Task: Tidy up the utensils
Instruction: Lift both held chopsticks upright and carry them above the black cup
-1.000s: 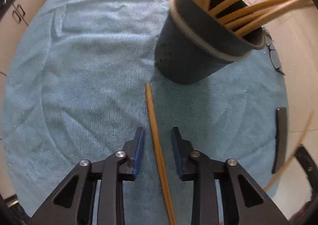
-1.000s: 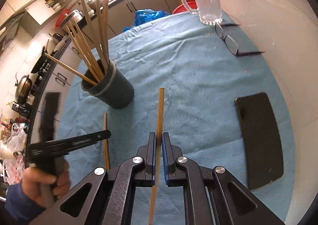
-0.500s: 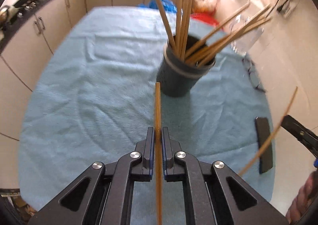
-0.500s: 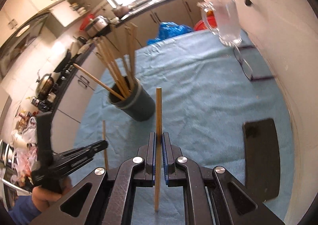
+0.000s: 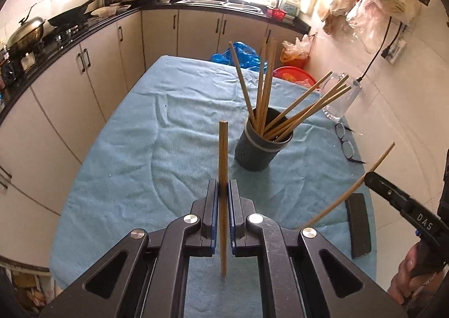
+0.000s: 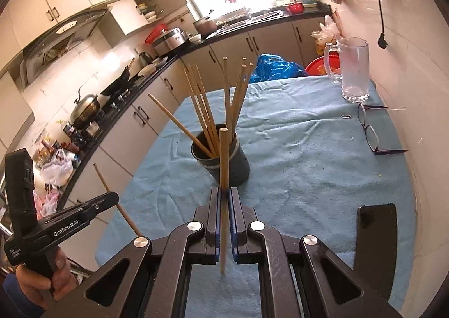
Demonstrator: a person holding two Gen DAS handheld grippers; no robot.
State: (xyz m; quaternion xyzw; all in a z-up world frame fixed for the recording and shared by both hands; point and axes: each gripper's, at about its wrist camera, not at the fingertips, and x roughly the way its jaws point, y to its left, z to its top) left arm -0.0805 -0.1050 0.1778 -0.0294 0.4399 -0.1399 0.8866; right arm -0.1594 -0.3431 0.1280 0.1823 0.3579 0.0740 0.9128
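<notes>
A dark grey utensil cup (image 5: 259, 150) (image 6: 237, 167) stands on the blue towel-covered table (image 5: 140, 132), with several wooden chopsticks fanned out of it. My left gripper (image 5: 223, 187) is shut on one wooden chopstick (image 5: 223, 155), held upright above the towel, left of the cup. My right gripper (image 6: 224, 194) is shut on another chopstick (image 6: 224, 155), lined up in front of the cup. Each gripper also shows in the other's view: the right one (image 5: 367, 176) with its slanted chopstick (image 5: 350, 191), the left one (image 6: 112, 198) with its chopstick (image 6: 112, 194) sticking out.
A glass mug (image 6: 353, 70) and a pair of glasses (image 6: 370, 132) lie at the table's far right by the wall. A black phone (image 6: 376, 233) rests near the right edge. Kitchen cabinets and a counter with pots run along the left and back.
The left gripper closed on the chopstick that lay on the towel and lifted it clear. Both grippers rose and tilted up, so the kitchen beyond the table now shows.
</notes>
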